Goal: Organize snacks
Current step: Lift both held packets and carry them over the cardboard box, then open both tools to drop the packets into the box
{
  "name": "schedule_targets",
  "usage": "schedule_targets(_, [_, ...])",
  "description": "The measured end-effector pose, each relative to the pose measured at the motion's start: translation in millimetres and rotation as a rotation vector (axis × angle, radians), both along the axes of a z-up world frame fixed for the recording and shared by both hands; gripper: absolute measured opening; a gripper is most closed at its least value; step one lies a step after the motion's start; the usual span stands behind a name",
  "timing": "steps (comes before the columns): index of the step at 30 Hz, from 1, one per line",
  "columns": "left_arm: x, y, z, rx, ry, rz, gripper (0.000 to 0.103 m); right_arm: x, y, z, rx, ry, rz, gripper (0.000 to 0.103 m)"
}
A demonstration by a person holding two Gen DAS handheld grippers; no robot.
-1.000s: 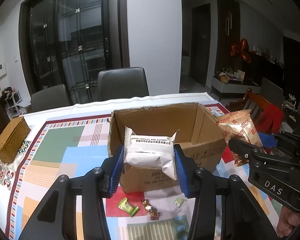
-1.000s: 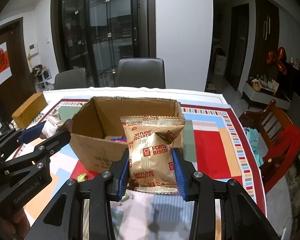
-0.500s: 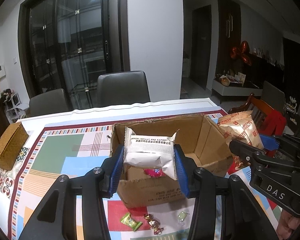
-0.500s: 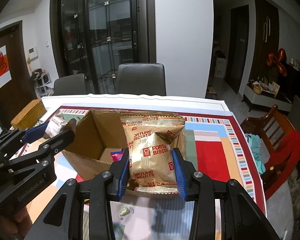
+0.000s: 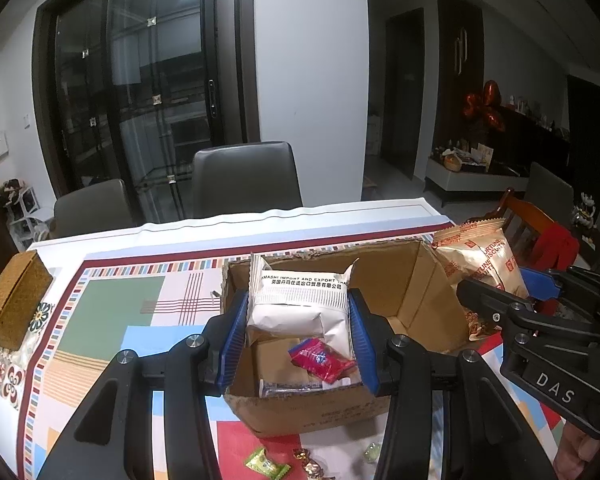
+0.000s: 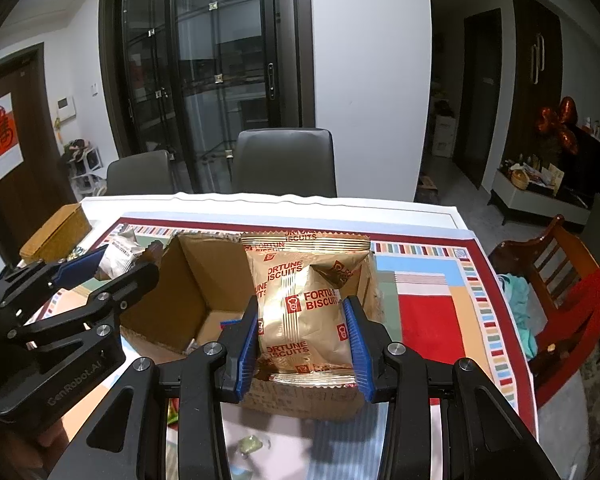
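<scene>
My left gripper point(image 5: 298, 340) is shut on a white snack packet point(image 5: 300, 304) with black print, held over the open cardboard box point(image 5: 420, 292). A red wrapped snack point(image 5: 320, 362) and a bluish packet lie on the box floor. My right gripper point(image 6: 305, 344) is shut on a gold Fortune Biscuits bag point(image 6: 304, 300), held above the box point(image 6: 188, 288) near its right wall. In the left wrist view the gold bag point(image 5: 484, 264) and the right gripper show at the right. In the right wrist view the white packet point(image 6: 120, 256) and the left gripper show at the left.
Small wrapped candies point(image 5: 266, 464) lie on the patterned tablecloth point(image 5: 116, 312) in front of the box. A woven box point(image 5: 14, 300) sits at the table's left edge. Grey chairs point(image 5: 246, 178) stand behind the table, and a wooden chair point(image 6: 556, 276) with red cloth at the right.
Both grippers have advanced with their packets towards and over the box; its inside with the red snack now shows. Neither grip has changed.
</scene>
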State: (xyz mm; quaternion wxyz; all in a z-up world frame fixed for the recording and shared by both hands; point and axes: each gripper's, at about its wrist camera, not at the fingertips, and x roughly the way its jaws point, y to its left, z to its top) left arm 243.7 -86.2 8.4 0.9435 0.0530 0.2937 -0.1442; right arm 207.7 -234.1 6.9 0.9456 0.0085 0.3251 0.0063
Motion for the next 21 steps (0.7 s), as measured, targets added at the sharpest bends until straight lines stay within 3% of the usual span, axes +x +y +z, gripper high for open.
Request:
schedule_targets(16, [15,-4,-14,0.000,0.029,0.007,0.048,19,1,-9,0.004,0.012,0.007,0.041])
schedule_targets(21, [18,-4,-15,0.003,0.030,0.016,0.055,20,2,-13,-0.013,0.011,0.009,0.042])
